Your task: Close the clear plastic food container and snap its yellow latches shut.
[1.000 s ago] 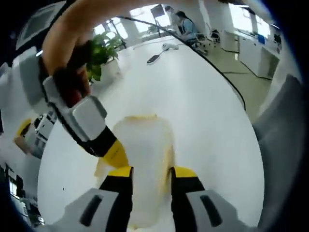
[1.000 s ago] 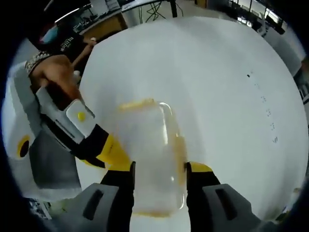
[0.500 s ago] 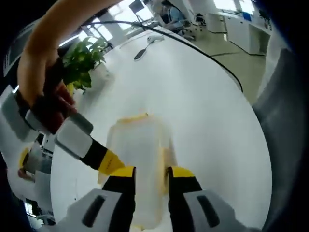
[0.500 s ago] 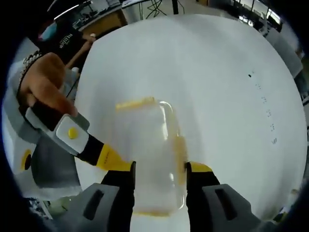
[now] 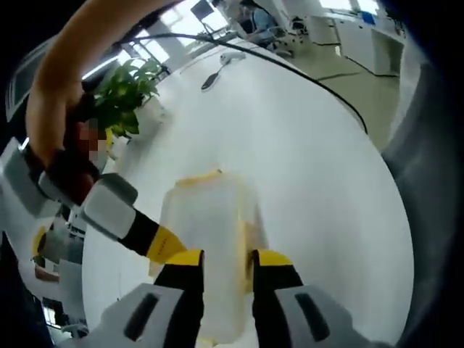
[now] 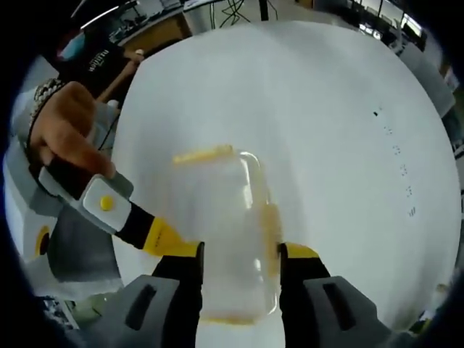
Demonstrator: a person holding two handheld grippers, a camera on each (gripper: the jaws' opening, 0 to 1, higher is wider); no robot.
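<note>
The clear plastic container (image 5: 210, 217) lies on the white table (image 5: 304, 167), its near end between the yellow-tipped jaws of my left gripper (image 5: 226, 259). The jaws stand narrowly apart over it; their hold is unclear. A yellow latch (image 5: 199, 176) shows at its far end. A yellow fingertip (image 5: 165, 244) of the right gripper touches its left side. In the right gripper view the container (image 6: 221, 232) fills the gap of my right gripper (image 6: 239, 252), jaws against both sides, beside a side latch (image 6: 270, 225). The left gripper's fingertip (image 6: 161, 238) meets its near left corner.
A potted plant (image 5: 127, 90) stands at the table's far left, and a dark flat item (image 5: 210, 80) and a black cable (image 5: 290, 65) lie further back. The table edge (image 5: 362, 138) drops to floor on the right. A person's hand (image 6: 65, 134) holds the left gripper.
The container has stayed put between the jaws. In each view the other gripper's body and hand have swung lower and further left, with its yellow tip still at the container.
</note>
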